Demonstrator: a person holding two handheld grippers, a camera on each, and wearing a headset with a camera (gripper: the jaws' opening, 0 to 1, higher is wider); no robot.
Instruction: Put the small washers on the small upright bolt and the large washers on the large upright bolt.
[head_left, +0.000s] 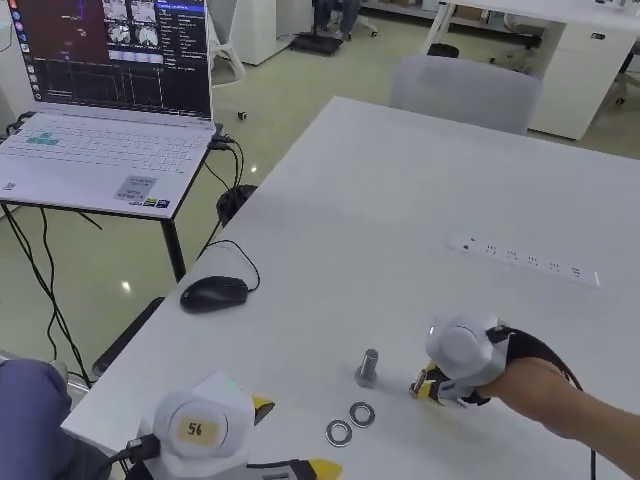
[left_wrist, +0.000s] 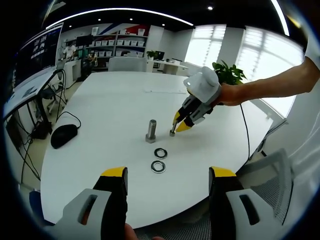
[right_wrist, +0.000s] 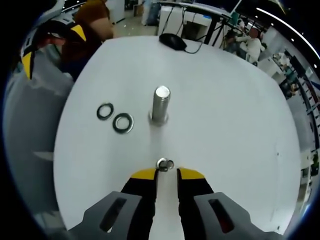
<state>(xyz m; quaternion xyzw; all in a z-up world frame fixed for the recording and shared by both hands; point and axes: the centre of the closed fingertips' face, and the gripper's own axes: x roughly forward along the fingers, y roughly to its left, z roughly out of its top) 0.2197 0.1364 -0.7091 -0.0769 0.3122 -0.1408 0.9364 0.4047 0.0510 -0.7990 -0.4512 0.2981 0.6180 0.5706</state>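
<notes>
White tabletop (head_left: 420, 200) is shown, with the work gathered near its front edge. At the left, the left gripper (left_wrist: 168, 175) is held spread wide, with nothing in it. Next, large washers (right_wrist: 123, 123) are laid flat, just beside each other, near the bare large bolt (head_left: 369, 366), which is stood upright. At the right, the right gripper (right_wrist: 166, 172) is lowered to the table, jaws drawn nearly together, with small metal pieces (right_wrist: 165, 163) just at their tips; whether one is pinched cannot be told. These pieces could be toppled or flicked away if the tips are nudged sideways. Counted: two large washers, one large bolt; the small pieces are too tiny to be counted.
</notes>
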